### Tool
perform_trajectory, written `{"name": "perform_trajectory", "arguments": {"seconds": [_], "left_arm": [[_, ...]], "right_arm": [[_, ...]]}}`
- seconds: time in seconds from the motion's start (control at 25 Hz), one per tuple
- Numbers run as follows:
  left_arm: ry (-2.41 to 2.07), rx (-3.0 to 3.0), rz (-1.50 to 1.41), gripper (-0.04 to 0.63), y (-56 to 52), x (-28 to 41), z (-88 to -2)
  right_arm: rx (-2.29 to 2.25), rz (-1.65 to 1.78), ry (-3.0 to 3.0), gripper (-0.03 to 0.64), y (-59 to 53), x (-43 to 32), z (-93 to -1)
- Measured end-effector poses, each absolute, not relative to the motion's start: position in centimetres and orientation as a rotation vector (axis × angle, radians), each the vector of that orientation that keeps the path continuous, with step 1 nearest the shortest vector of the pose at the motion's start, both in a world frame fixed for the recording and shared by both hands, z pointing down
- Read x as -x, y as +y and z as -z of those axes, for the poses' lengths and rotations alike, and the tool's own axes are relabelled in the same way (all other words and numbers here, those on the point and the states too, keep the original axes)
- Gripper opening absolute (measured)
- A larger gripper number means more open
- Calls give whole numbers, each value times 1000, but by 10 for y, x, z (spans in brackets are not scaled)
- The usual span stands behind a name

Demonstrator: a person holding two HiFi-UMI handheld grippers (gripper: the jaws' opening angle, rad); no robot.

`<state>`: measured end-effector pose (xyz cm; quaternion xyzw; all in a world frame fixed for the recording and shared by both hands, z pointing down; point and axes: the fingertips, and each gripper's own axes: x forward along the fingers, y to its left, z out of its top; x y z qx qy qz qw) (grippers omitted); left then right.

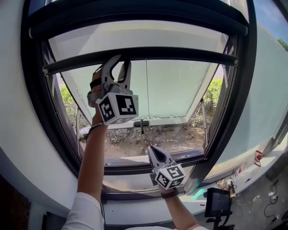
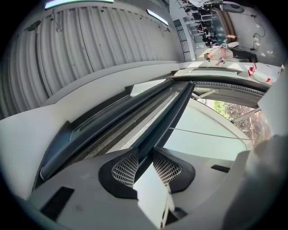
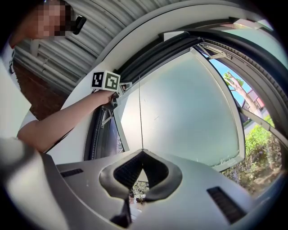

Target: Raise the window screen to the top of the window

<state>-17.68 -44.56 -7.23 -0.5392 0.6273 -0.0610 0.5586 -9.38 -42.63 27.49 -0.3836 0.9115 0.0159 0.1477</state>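
Right gripper [image 1: 151,150]: closest to the viewer, just above the window frame's [image 1: 36,103] bottom edge, tips pointing up. Its fingers are pinched fully together on a thin cord [image 1: 146,90].
Cord: runs straight up from those tips, across the glass, to the bottom bar [image 1: 184,54] near the middle of the frame's width.
Left gripper [image 1: 118,64]: high in the frame's upper left part, on a bare forearm [image 1: 92,152] stretched up from a white sleeve [image 1: 83,213]. Its fingers stand narrow, one pad pressed on each side of the bottom bar.
Bottom bar: dark, spans the frame from side to side in its upper part, below the dark housing [image 1: 135,13] along the frame's top.
Window screen [image 1: 135,39]: a pale strip of mesh between housing and bar, filling the top part of the frame only.
Glass pane [image 1: 180,87]: outside the frame, tilted outward, with ground and bushes showing beneath it.
Handle [image 1: 142,122]: dark, at the pane's lower edge, about mid-width of the frame.
Small monitor [image 1: 217,202]: on a stand below the frame's lower right corner.
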Motion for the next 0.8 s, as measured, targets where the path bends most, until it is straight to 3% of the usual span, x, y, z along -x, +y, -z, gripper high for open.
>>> {"name": "perform_trajectory", "arguments": {"seconds": [0.8], "left_arm": [[1492,1281,160,81,-447,180,178]], "right_arm": [[1051,-282,2549,2,-416,76,-166]]}}
